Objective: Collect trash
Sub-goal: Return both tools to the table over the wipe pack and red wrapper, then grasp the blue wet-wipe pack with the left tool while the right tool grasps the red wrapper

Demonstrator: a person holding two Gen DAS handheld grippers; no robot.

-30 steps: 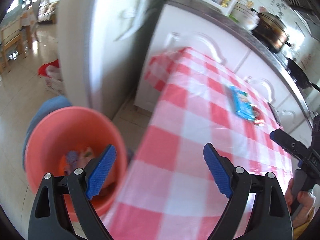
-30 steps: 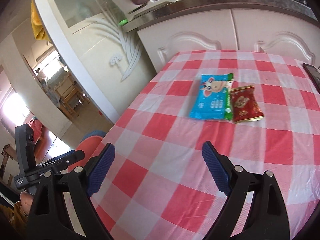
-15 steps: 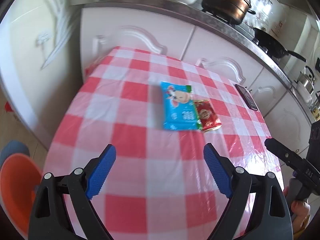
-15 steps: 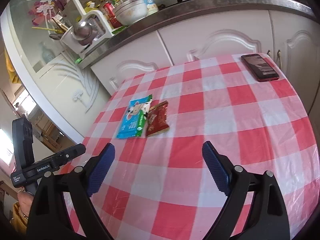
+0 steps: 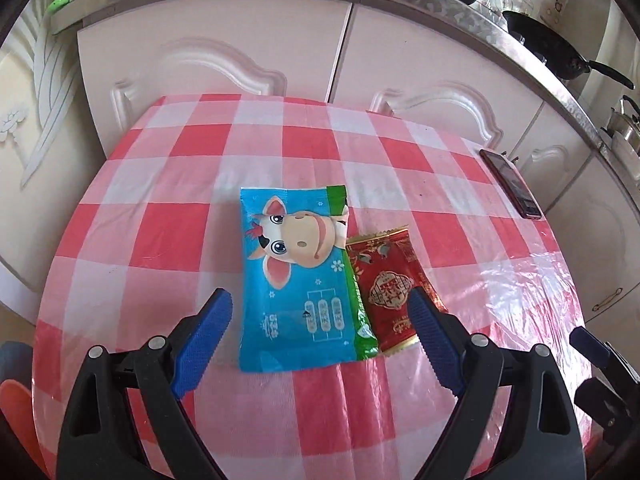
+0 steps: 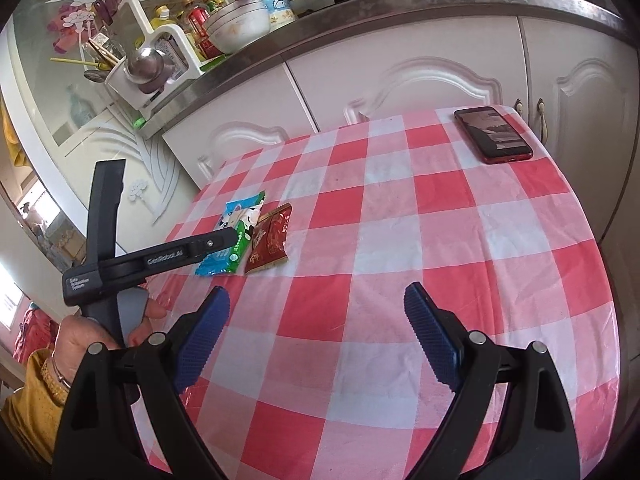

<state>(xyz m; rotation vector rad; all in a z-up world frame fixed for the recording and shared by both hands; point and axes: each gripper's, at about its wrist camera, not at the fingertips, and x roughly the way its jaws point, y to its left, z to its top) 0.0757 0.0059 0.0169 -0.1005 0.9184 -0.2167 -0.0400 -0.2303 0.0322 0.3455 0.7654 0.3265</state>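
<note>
Left gripper (image 5: pixel 318 344) is spread wide around the near ends of the blue packet (image 5: pixel 298 280) and red packet (image 5: pixel 390 290), which lie touching on the table (image 5: pixel 160 240). Closing could pinch both, or slip off the flat film. Right gripper (image 6: pixel 316 336) hangs open, empty, well apart. A phone (image 6: pixel 494 134) sits at the far edge.

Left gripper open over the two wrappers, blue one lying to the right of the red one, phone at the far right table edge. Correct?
One slip: the blue wrapper lies to the left of the red wrapper, their edges touching, as the left wrist view shows. The rest holds: the left gripper is open over both, and the phone sits at the far right table edge.
</note>
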